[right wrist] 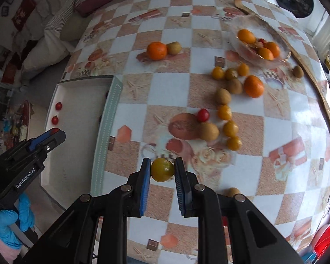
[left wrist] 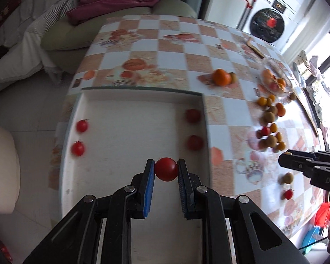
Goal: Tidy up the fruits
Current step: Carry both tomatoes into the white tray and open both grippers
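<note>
Two grippers each hold a fruit. The left gripper (left wrist: 166, 169) pinches a red tomato (left wrist: 166, 169) over the near part of the white tray (left wrist: 129, 132); lower it until it touches, then ease the fingers apart so it does not roll. The right gripper (right wrist: 162, 169) clamps a yellow tomato (right wrist: 162, 169) above the table (right wrist: 275, 118). Both are nearly round, so no long axis or heading can be told. Farther off, four red tomatoes (left wrist: 82, 125) lie along the tray's walls.

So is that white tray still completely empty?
No: the white tray already holds four red cherry tomatoes, and the left tongs grip a fifth tomato above it.
</note>
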